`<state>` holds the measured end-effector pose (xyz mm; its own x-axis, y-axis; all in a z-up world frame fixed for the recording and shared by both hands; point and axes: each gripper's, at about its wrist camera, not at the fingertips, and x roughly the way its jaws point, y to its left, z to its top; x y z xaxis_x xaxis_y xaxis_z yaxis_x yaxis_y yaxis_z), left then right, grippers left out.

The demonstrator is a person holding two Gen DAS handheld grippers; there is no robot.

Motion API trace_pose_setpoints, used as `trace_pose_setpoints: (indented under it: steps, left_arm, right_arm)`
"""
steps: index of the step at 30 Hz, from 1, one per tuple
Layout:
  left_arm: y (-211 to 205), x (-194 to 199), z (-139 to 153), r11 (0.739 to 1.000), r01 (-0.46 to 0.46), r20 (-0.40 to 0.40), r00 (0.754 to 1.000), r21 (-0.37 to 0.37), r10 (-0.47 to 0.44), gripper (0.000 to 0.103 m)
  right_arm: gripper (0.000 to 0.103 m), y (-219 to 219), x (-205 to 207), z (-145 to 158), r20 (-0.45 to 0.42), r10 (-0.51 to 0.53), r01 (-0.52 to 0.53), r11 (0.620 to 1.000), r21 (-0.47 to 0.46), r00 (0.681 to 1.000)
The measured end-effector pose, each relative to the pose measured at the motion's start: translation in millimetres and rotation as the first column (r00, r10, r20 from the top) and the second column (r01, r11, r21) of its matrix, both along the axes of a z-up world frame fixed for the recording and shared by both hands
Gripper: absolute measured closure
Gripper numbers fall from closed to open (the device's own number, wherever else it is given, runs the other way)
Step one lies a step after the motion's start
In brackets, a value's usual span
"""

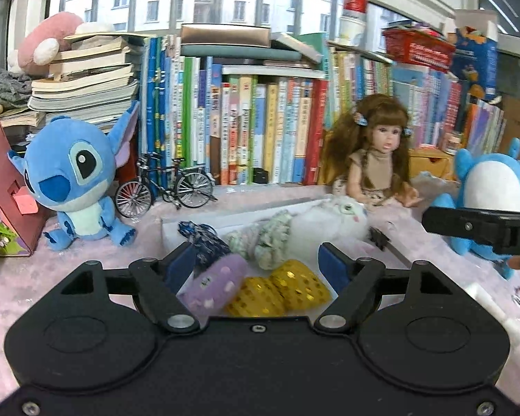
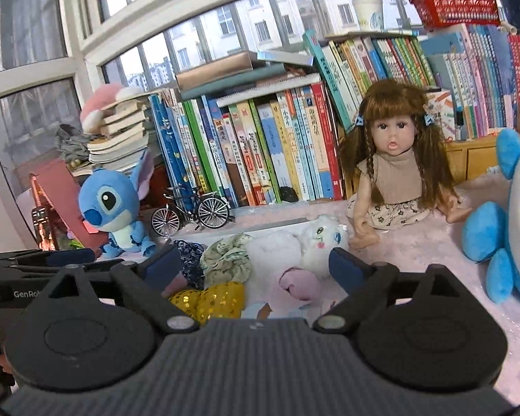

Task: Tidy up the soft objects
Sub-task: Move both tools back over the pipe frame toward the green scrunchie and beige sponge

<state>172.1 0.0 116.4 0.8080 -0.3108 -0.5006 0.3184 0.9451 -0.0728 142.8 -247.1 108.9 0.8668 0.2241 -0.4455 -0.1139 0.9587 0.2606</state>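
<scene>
Left gripper (image 1: 258, 260) up front, jaws apart, nothing pinched between the blue pads. Just past them, a white tray (image 1: 225, 215) stuffed with soft bits: purple plush (image 1: 215, 282), two gold sequin pieces (image 1: 280, 291), a dark blue patterned cloth (image 1: 202, 244), pale green scrunchies (image 1: 260, 242), a white plush (image 1: 329, 223). Blue stuffed toy (image 1: 76, 180) sitting off to the left, tiny model bicycle (image 1: 164, 187) beside it. Doll (image 1: 378, 159) behind the tray against a row of books (image 1: 260, 131). Right gripper (image 1: 482, 232) poking in from the right edge, in front of another blue and white plush (image 1: 492, 187).
</scene>
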Motion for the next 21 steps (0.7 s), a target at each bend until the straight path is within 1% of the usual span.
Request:
trace_pose_setpoints:
  steps: [5,9,15,21]
  left_arm:
    - [-1,-24,-4,0.999,0.035,0.001,0.999,-0.010,-0.035,0.025]
    - [-1,-40,-8,0.998,0.057,0.004,0.998,-0.021,-0.057,0.024]
    - [3,-60,-17,0.997,0.074,0.007,0.997,-0.023,-0.074,0.023]
    - [9,-72,-28,0.997,0.073,-0.008,0.997,-0.028,-0.074,0.022]
  right_arm:
    - [0.003,-5,-23,1,0.031,-0.003,0.003,1.000,0.007,1.000]
    - [0.000,-10,-36,0,0.033,0.000,0.000,1.000,0.018,0.999]
    - [0.000,-18,-54,-7,0.030,-0.007,0.005,0.999,0.040,1.000]
    - [0.000,-15,-71,-14,0.032,-0.007,0.007,1.000,0.011,0.999]
